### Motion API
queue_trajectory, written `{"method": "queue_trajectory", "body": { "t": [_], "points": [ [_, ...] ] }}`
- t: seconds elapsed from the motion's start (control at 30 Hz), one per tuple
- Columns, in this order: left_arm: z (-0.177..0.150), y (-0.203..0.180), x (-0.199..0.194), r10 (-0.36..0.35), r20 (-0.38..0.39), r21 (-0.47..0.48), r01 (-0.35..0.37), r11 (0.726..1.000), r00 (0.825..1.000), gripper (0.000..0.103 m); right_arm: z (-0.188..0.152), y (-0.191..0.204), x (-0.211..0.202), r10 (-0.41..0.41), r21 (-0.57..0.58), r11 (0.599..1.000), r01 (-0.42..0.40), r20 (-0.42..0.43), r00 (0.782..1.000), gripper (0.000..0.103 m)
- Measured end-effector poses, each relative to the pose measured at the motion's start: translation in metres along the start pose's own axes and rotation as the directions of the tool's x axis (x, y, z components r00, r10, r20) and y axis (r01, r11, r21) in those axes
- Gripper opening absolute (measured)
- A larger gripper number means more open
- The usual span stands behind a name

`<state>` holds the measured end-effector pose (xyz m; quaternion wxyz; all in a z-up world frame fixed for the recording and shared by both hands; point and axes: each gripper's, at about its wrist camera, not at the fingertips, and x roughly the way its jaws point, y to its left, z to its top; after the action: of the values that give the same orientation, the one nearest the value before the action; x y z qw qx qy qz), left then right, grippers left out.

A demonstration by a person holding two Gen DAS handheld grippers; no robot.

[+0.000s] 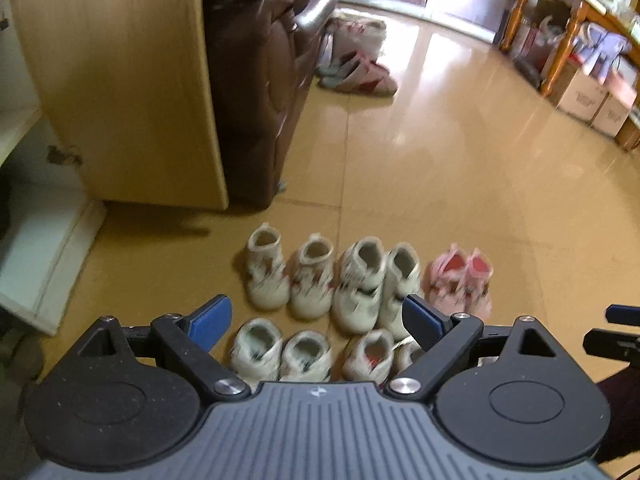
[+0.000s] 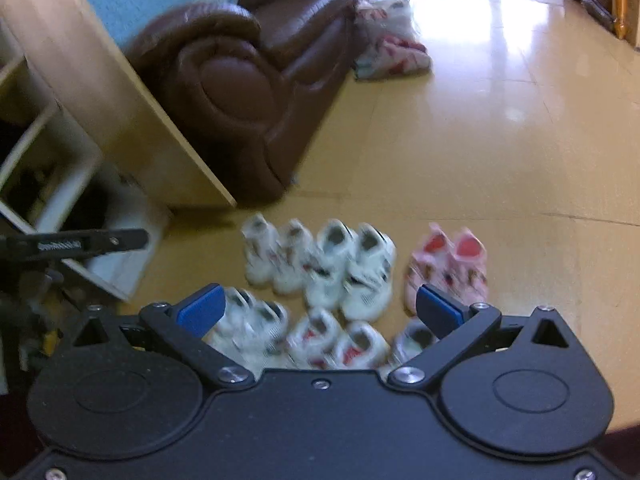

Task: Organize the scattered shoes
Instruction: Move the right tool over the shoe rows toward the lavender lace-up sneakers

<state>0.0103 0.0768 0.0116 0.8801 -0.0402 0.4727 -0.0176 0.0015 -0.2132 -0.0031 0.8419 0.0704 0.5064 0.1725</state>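
White shoes: small children's sneakers (image 1: 320, 312) stand in two rows on the floor, toes toward the cameras, pairs side by side and touching; soft padded collars, some with red and dark markings.
Pink pair: pink shoes (image 1: 460, 280) at the right end of the far row, just beside the white ones, red lining visible.
Left gripper: left gripper (image 1: 318, 318) hovers above the near row, blue-padded jaws spread wide, nothing between them.
Right gripper: right gripper (image 2: 320, 310) likewise above the near row, jaws wide apart, holding nothing.
Floor: glossy tan tiles (image 1: 440, 160) with strong window glare.
Cabinet: light wood-grain panel (image 1: 120, 80) stands left of the shoes; open white shelves (image 2: 48, 168) beside it hold dark items, too blurred to tell.
Sofa: brown leather armchair (image 2: 248, 92), rounded padded arm, directly behind the panel.
Far items: larger shoes (image 1: 360, 76) and a bag lie near the sofa, well apart from the rows.
Right wall: wooden table (image 1: 560, 20) with cardboard boxes (image 1: 592, 100) beneath.
Obstructions: bare floor lies around the shoe rows.
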Motion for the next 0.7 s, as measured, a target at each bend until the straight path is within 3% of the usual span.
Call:
{"method": "queue_trajectory", "body": {
  "t": [0.1,0.2,0.27,0.4,0.5,0.6,0.7],
  "points": [
    [-0.008,0.002,-0.014,-0.029,0.015,-0.011,0.029,1.0,0.999,0.093,-0.012,-0.007,0.002,0.002,0.069,0.998,0.002,-0.057,0.998,0.103],
    [-0.015,0.002,-0.018,-0.051,0.018,-0.016,0.051,0.999,0.999,0.093,-0.017,-0.014,0.007,0.034,0.067,0.997,-0.031,-0.043,0.999,0.102],
    [-0.022,0.002,-0.016,-0.061,0.016,-0.01,0.062,0.998,0.998,0.099,-0.02,-0.018,0.015,0.009,0.063,0.998,-0.007,-0.034,0.999,0.103],
    [-0.028,-0.001,-0.009,-0.093,-0.01,0.016,0.093,0.996,0.996,0.102,-0.022,-0.029,0.043,0.002,0.159,0.987,0.009,-0.066,0.998,0.103],
    [-0.033,-0.005,-0.012,-0.081,-0.029,0.04,0.082,0.996,0.996,0.102,-0.015,-0.016,0.05,-0.025,0.083,0.996,0.03,-0.059,0.998,0.103],
    [-0.029,-0.018,-0.03,-0.051,-0.074,0.1,0.059,0.993,0.996,0.102,-0.005,-0.008,0.053,-0.019,0.074,0.997,0.025,-0.087,0.996,0.103],
    [-0.016,-0.028,-0.041,-0.056,-0.135,0.173,0.079,0.982,0.989,0.102,0.005,0.0,0.056,-0.013,0.065,0.998,0.021,-0.115,0.993,0.103]
  ]
}}
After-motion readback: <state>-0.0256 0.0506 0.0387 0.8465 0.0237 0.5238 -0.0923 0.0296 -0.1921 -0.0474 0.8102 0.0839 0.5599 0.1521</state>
